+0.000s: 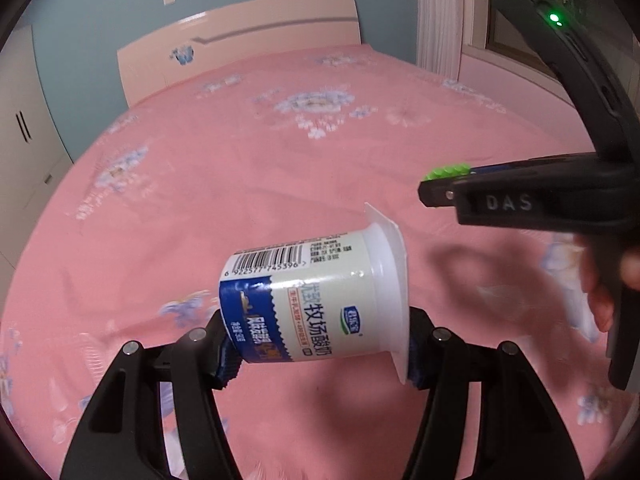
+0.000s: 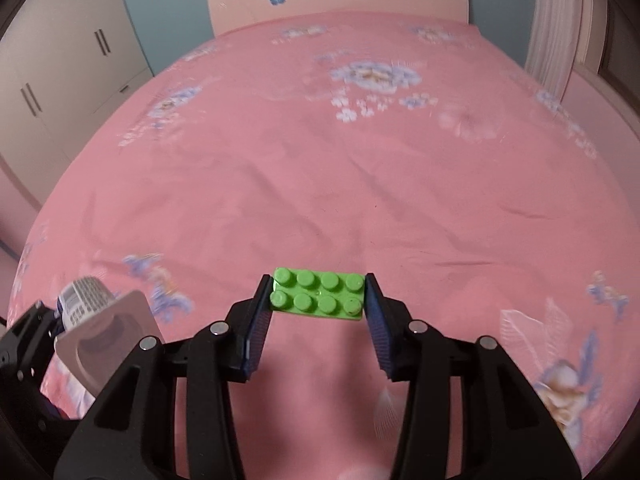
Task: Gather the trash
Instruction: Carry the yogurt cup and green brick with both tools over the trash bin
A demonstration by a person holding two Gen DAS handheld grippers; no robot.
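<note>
My left gripper (image 1: 320, 360) is shut on a white and blue yogurt cup (image 1: 316, 296), held on its side above the pink bed, its base to the left and its rim to the right. The cup also shows at the lower left of the right wrist view (image 2: 100, 320), open mouth facing the camera. My right gripper (image 2: 318, 304) is shut on a flat green toy brick (image 2: 318, 294), studs up, held above the sheet. In the left wrist view the right gripper (image 1: 436, 188) sits at the right, above the cup, with the green brick (image 1: 446, 171) at its tip.
A pink floral bedsheet (image 2: 320, 168) fills both views. A pink headboard (image 2: 336, 0) stands at the far end. White wardrobes (image 2: 60, 72) are on the left, a curtain (image 2: 556, 32) on the right.
</note>
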